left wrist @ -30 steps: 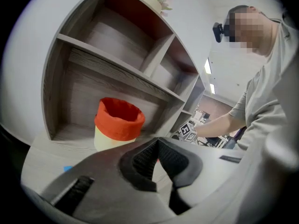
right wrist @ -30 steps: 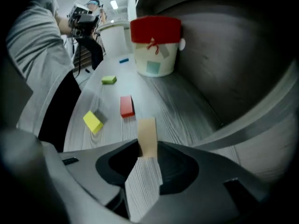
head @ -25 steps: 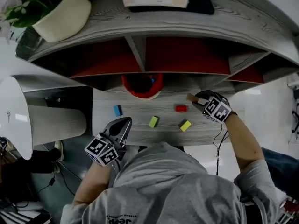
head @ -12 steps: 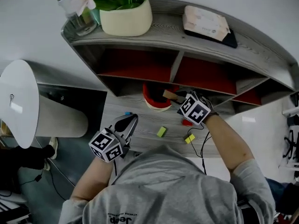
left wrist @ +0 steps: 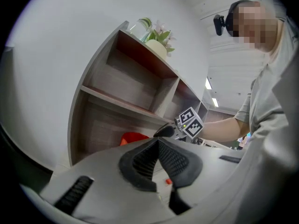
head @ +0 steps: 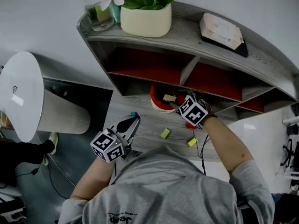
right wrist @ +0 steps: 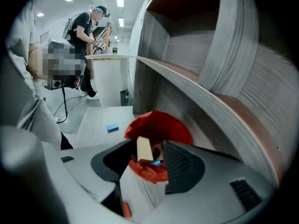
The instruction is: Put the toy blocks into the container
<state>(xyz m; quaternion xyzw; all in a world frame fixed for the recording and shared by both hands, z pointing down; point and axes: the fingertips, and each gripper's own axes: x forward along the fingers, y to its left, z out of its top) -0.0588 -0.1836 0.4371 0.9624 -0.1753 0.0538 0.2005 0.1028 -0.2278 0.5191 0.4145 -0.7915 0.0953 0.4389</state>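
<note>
The red container (head: 156,107) stands on the grey table (head: 145,134) under the shelf. My right gripper (head: 174,101) hangs over its rim with the jaws opening. A tan wooden block (right wrist: 144,149) sits between them, next to one pad and clear of the other, above the container (right wrist: 159,120). A blue piece lies inside the container. On the table lie a blue block (head: 133,114), a green block (head: 165,133), a yellow block (head: 192,142) and a red block (head: 190,125), partly under my right gripper. My left gripper (head: 132,122) is shut and empty at the table's near left edge.
A grey curved shelf unit (head: 196,36) with red-backed compartments overhangs the table. On its top stand a plant pot (head: 145,20) and a tissue box (head: 222,31). A white rounded object (head: 21,97) sits at the left. A person (right wrist: 88,41) stands far off.
My right gripper carried the tan block from the table's right side leftward to above the red container. My left gripper stayed in place. The head view has tilted up.
</note>
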